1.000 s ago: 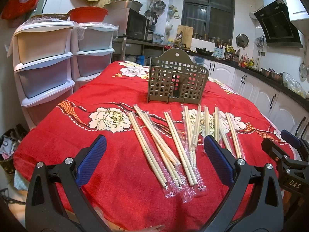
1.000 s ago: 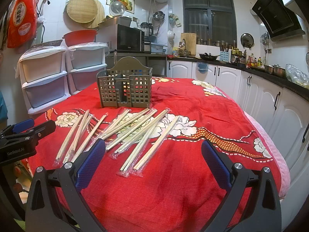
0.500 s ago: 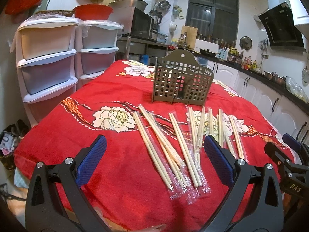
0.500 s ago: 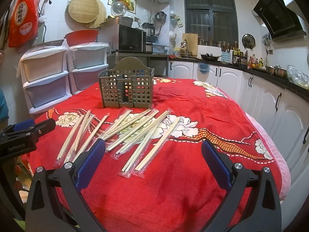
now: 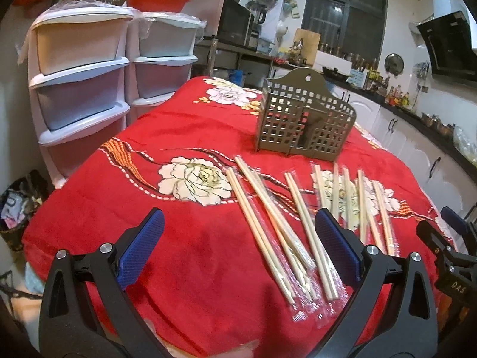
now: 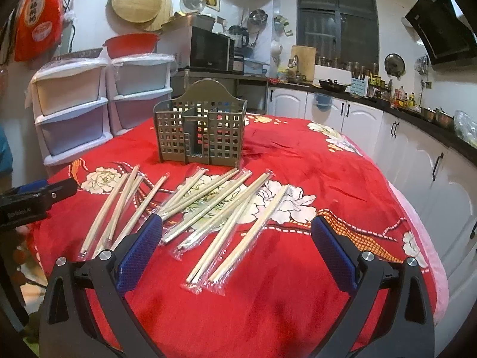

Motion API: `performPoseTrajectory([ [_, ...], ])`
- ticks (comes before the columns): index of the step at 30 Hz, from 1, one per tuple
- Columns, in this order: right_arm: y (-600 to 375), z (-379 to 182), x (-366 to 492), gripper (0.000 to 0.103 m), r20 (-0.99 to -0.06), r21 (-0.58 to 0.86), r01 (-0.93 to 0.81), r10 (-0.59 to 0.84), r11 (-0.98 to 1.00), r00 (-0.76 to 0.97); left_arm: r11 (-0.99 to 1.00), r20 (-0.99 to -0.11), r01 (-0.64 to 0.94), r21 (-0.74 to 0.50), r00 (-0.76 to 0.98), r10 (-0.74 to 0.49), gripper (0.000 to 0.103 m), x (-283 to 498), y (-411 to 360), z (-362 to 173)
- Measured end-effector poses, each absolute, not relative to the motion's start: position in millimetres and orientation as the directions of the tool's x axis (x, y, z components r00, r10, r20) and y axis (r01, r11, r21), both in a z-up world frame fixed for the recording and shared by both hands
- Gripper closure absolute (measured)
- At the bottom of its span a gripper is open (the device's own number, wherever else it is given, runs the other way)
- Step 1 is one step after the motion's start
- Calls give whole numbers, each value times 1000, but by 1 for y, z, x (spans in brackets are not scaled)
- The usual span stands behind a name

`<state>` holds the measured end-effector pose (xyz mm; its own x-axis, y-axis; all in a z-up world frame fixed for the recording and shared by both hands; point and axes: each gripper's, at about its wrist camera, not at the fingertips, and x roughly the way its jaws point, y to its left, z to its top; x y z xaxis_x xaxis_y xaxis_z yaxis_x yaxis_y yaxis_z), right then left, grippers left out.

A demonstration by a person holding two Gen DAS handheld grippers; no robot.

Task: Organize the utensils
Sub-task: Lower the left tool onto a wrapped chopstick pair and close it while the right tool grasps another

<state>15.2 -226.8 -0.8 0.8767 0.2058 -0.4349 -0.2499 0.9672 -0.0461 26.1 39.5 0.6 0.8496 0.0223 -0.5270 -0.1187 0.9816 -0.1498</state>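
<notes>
Several pairs of wooden chopsticks in clear wrappers [image 5: 277,223] lie in a row on the red flowered tablecloth [image 5: 184,271]; they also show in the right wrist view [image 6: 208,208]. A brown lattice utensil caddy [image 5: 304,122] stands upright behind them, also in the right wrist view [image 6: 202,132]. My left gripper [image 5: 238,247] is open and empty above the near edge, left of the chopsticks. My right gripper [image 6: 235,250] is open and empty, hovering over the near ends of the chopsticks.
White plastic drawer units [image 5: 80,83] stand left of the table. Kitchen counter and white cabinets [image 6: 417,155] run along the right. The right gripper shows at the right edge of the left wrist view [image 5: 447,256]; the left gripper shows at the left of the right wrist view [image 6: 32,200].
The left gripper has shifted left and tilted, so the chopsticks and caddy now sit further right in its view. The right gripper has moved slightly closer to the chopsticks. Both stay open.
</notes>
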Motion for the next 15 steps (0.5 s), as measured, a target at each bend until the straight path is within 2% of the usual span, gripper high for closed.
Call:
performPoseTrajectory([
  [15, -223, 10, 67, 6, -497, -3, -284, 245, 959, 832, 982, -568, -126, -143, 823, 23, 10, 71, 54, 15],
])
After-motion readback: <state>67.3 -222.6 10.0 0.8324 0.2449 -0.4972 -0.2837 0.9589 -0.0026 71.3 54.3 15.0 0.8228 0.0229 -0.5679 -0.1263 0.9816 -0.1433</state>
